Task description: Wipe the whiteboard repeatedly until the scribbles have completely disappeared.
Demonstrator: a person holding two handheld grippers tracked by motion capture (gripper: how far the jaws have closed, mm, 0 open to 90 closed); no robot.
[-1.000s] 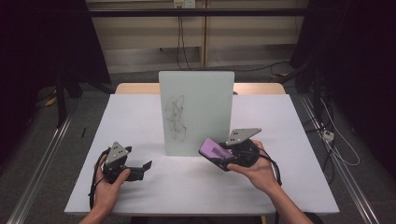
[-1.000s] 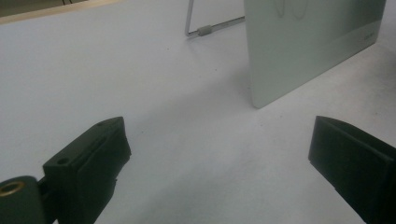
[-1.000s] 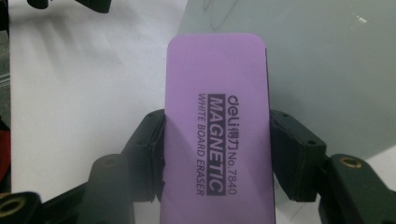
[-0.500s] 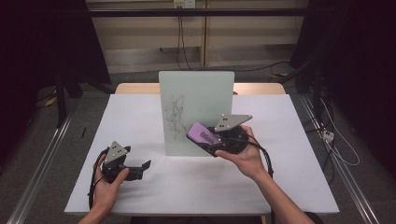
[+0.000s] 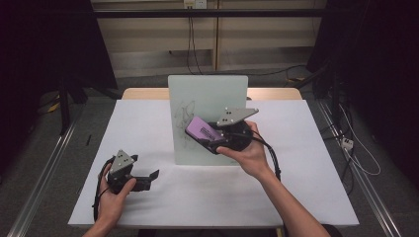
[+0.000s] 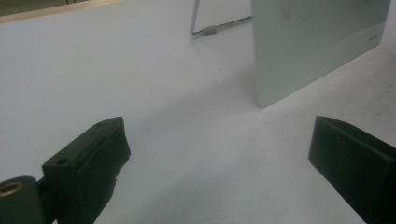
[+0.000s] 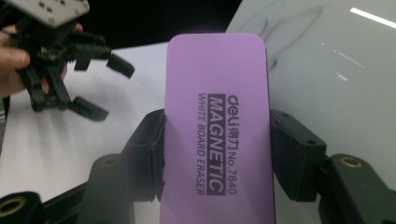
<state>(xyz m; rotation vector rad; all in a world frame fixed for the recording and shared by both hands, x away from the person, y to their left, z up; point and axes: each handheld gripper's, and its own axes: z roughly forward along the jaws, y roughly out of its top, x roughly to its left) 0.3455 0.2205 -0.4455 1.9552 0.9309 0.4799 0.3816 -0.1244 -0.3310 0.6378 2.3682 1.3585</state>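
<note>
White covering spreads across the worktop (image 5: 296, 173), dark floor and cables around it. Above the middle, the right claw (image 5: 210, 138) pinches a purple eraser (image 5: 201, 130) by its long edges, raised in front of the upright whiteboard (image 5: 207, 98), whose face carries scribbles. The right claw's own view reads the print that the high view cannot: "deli MAGNETIC WHITE BOARD ERASER No. 7840" on the eraser (image 7: 217, 135), with the board (image 7: 327, 60) at two o'clock and the other claw (image 7: 95, 86) at ten o'clock. Toward seven o'clock on the worktop, the left claw (image 5: 150, 180) is held low, jaws spread apart. Its view shows the board's lower corner (image 6: 317, 46) and a wire stand leg (image 6: 210, 30) behind.
</note>
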